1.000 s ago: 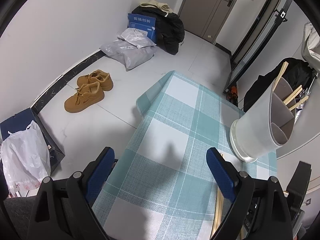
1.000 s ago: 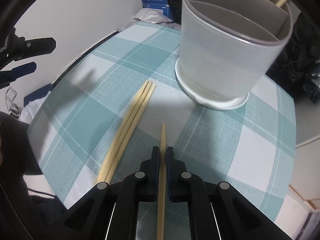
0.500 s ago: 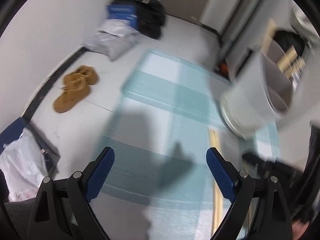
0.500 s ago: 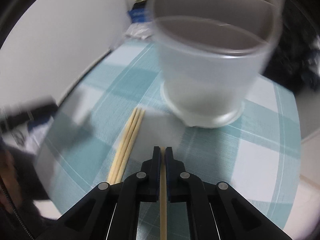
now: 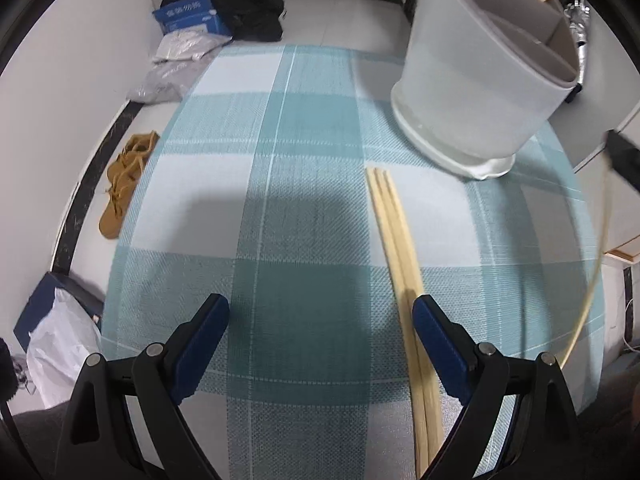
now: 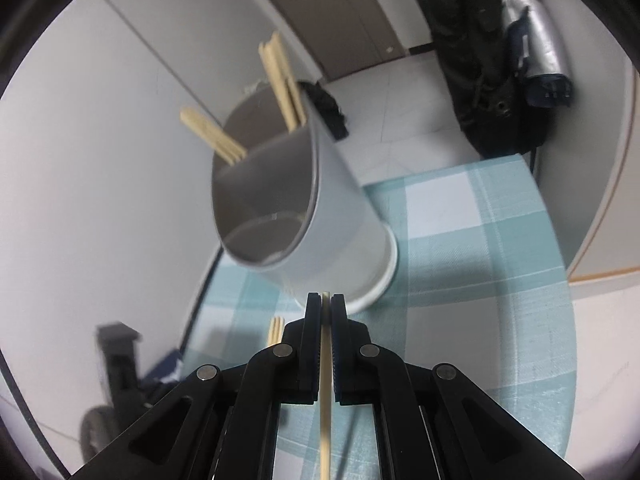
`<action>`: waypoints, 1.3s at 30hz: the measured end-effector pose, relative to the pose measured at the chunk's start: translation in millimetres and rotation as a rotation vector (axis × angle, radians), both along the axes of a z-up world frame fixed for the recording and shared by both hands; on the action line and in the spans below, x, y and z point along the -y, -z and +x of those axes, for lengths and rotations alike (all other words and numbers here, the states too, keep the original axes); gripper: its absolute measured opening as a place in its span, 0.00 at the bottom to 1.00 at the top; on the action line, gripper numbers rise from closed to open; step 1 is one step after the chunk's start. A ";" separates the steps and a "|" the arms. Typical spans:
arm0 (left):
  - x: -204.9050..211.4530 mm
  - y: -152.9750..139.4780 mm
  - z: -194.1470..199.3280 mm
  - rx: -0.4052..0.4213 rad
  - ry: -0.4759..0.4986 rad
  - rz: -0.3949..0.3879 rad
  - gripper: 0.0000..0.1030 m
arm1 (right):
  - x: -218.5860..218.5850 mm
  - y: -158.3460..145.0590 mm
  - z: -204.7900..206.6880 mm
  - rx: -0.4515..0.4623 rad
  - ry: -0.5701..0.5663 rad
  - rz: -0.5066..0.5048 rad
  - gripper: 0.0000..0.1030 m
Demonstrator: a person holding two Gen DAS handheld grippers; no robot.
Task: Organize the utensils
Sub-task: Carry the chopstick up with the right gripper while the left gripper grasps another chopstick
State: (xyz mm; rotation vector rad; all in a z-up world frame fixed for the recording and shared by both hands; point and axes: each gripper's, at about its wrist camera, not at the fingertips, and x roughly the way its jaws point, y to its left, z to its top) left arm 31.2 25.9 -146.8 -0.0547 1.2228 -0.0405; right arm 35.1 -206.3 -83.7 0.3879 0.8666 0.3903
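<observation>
**One chopstick lifted, a bundle left on the desk**

The right gripper (image 6: 326, 306) has its jaws pressed together on a single chopstick (image 6: 325, 392), pinching it so that the stick runs back between the fingers toward the camera, its tip just showing beyond them; it is held above the desk (image 6: 500, 264), pointed toward the lower wall of the utensil holder (image 6: 332, 216); from the left wrist view the same stick shows as a thin pale blurred line (image 5: 596, 264) at the right edge, off the cloth.

The utensil holder is a pale round container with a grey inner lining and a divider; it stands on the teal and white checked cloth, near the far right of the desk; several chopsticks (image 6: 280, 80) already stand in its rear compartments, leaning outward, while the front compartment looks bare.

The left gripper (image 5: 320, 320) hangs over the desk with its jaws spread wide and nothing between them; its right finger (image 5: 436, 332) sits over a bundle of chopsticks (image 5: 394, 236) lying flat on the cloth, side by side, their far ends pointing toward the holder's base; whether the finger touches them I cannot tell.

On the floor beyond the desk lie tan shoes (image 5: 124, 184), a blue box (image 5: 188, 16) and dark bags (image 5: 244, 0).
</observation>
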 end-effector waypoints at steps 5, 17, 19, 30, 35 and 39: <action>-1.0 -0.8 -0.3 0.011 -0.025 0.015 0.88 | 11.5 -7.7 -0.6 0.031 0.024 0.037 0.04; 1.3 3.9 27.4 0.000 -0.055 0.072 0.88 | 26.4 -19.7 -9.9 0.060 0.034 0.051 0.04; -1.0 4.7 33.0 -0.003 -0.073 0.068 0.84 | 28.8 -23.5 -12.5 0.075 0.033 0.057 0.04; 20.2 0.0 56.1 -0.039 -0.074 0.060 0.04 | 37.0 -28.3 -12.9 0.079 0.053 0.072 0.04; 17.9 -2.1 47.7 -0.014 -0.085 0.042 0.01 | 34.9 -33.0 -15.9 0.096 0.054 0.069 0.04; 16.8 -20.5 38.8 0.053 -0.077 0.006 0.01 | 28.3 -36.8 -21.6 0.119 0.041 0.048 0.04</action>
